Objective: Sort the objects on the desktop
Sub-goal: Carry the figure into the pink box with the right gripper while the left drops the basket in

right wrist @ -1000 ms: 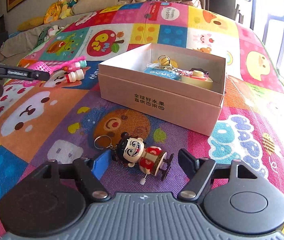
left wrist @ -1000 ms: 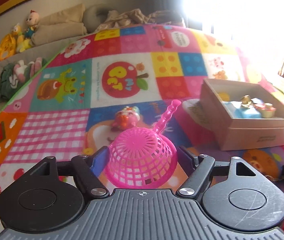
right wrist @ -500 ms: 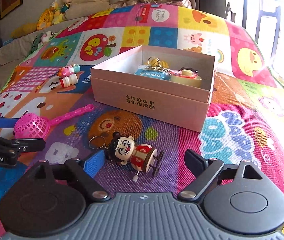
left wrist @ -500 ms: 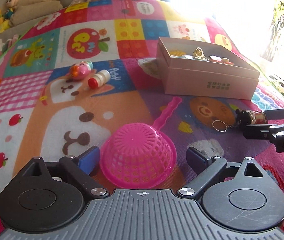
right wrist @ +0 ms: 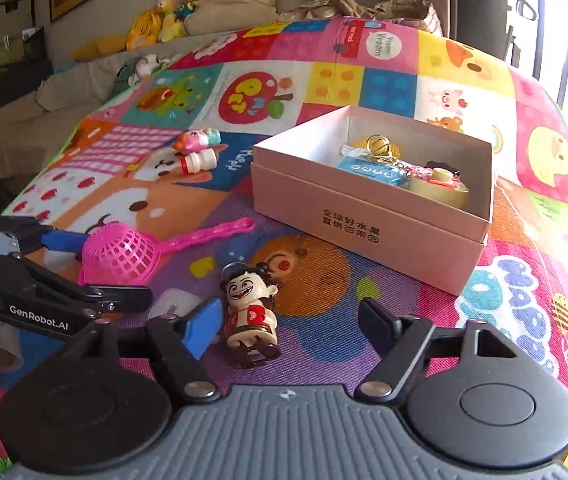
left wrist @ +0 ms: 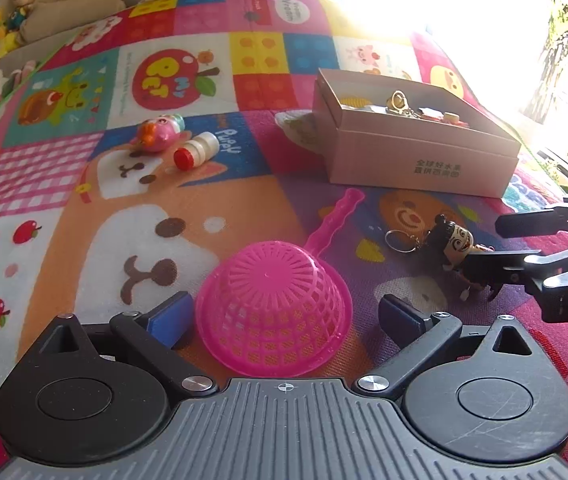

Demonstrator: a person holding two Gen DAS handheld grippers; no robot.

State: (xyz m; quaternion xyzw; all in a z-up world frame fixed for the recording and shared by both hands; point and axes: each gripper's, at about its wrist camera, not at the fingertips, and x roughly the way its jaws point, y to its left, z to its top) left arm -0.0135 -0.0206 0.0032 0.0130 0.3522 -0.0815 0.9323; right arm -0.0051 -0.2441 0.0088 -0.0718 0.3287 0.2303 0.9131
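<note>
Currently my right gripper, jaws spread and empty, straddles the figurine keychain lying on the mat. Next: close, lift, carry to the box.

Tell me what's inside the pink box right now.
Inside the pink box: a gold bell, a blue packet, a yellow round toy. Anything beneath them is hidden.

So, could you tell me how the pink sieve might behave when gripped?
The sieve is thin open mesh, so probably light and springy under squeeze. Lying dome-up on its rim, it looks stable, though its long handle may swing it.
</note>
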